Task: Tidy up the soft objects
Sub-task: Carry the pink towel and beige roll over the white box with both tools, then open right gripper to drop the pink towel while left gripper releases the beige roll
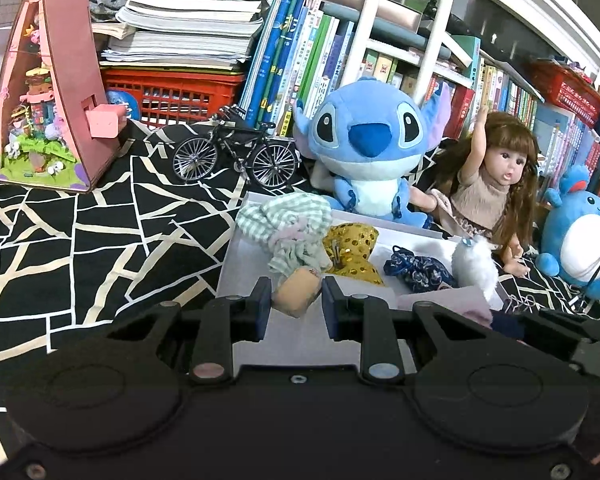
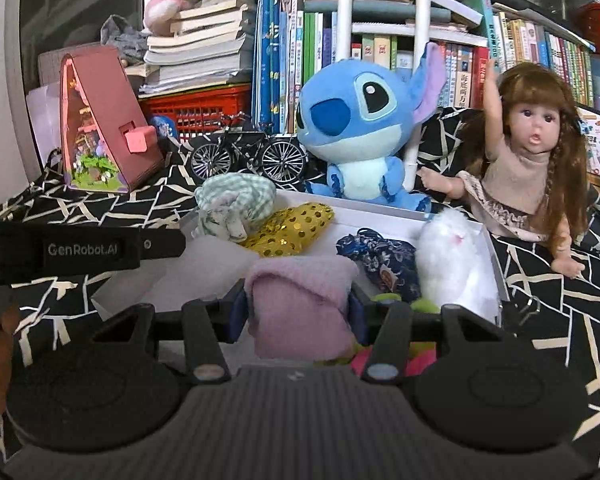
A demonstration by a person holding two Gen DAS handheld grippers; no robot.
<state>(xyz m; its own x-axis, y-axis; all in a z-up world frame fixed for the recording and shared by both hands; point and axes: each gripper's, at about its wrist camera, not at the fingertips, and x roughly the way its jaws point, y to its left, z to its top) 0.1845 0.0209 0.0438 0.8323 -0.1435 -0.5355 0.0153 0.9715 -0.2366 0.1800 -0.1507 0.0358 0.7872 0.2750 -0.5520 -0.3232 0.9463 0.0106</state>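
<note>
The right claw (image 2: 298, 312) holds a pink cloth (image 2: 300, 300) pinched over the near edge of the white tray (image 2: 494, 256); so loose a fold could slip or snag the blue floral pouch (image 2: 380, 258). The left claw (image 1: 296, 306) sits level at the tray's near left corner, jaws narrow around a tan pouch (image 1: 296, 290), whether gripping I cannot tell
</note>
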